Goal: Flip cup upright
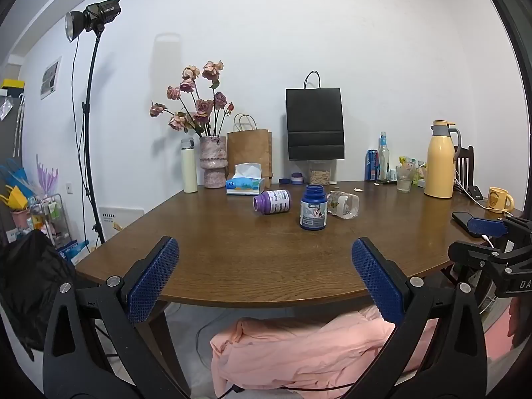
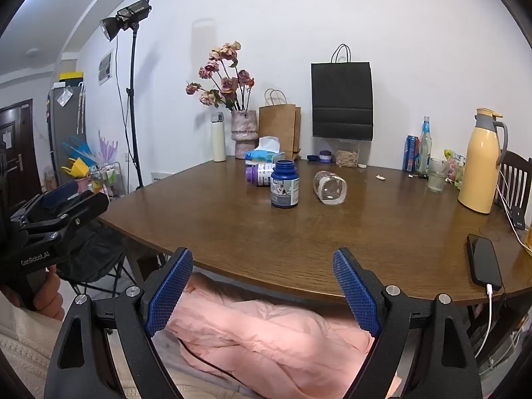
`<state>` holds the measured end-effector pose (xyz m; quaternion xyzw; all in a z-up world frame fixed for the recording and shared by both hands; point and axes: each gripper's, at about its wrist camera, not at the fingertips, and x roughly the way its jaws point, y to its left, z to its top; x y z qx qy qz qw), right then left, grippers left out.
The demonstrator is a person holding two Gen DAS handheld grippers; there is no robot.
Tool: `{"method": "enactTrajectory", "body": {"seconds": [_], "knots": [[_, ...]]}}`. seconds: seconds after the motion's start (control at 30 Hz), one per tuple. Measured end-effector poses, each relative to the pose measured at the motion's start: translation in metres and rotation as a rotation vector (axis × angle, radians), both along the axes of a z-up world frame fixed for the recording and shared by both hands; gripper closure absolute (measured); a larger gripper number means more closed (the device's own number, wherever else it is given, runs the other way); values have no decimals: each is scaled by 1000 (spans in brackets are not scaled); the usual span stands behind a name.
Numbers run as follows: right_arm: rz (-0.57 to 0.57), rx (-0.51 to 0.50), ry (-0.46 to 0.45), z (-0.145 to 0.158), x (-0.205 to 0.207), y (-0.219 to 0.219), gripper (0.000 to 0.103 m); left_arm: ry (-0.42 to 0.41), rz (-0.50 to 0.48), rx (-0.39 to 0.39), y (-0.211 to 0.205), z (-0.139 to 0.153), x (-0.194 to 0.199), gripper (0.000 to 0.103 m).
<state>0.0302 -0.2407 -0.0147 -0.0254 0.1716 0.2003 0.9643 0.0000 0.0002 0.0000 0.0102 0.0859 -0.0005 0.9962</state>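
A clear glass cup (image 1: 344,204) (image 2: 330,188) lies on its side near the middle of the brown wooden table (image 1: 232,252) (image 2: 365,232), its mouth turned toward the front. Left of it stands a dark blue bottle (image 1: 313,207) (image 2: 284,184). A purple bottle (image 1: 272,201) (image 2: 257,174) lies on its side further left. My left gripper (image 1: 265,256) hangs open at the table's front edge, well short of the cup. My right gripper (image 2: 262,267) is also open at the front edge, with nothing between its fingers.
Along the back stand a tissue box (image 1: 245,183), a vase of flowers (image 1: 212,161), a white flask (image 1: 189,166), paper bags (image 1: 315,123), a yellow thermos jug (image 1: 439,159) and an upright glass (image 1: 404,178). A phone (image 2: 484,261) lies charging at the right edge. Pink cloth (image 1: 299,349) lies below the table.
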Motion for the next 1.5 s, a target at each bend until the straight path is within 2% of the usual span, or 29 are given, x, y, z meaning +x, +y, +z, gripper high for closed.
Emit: {"method": "enactTrajectory", "body": {"seconds": [1.5], "knots": [[-4,-2,-7,3,0,3,13,-9,2,3,-2,2,-2,0]]}}
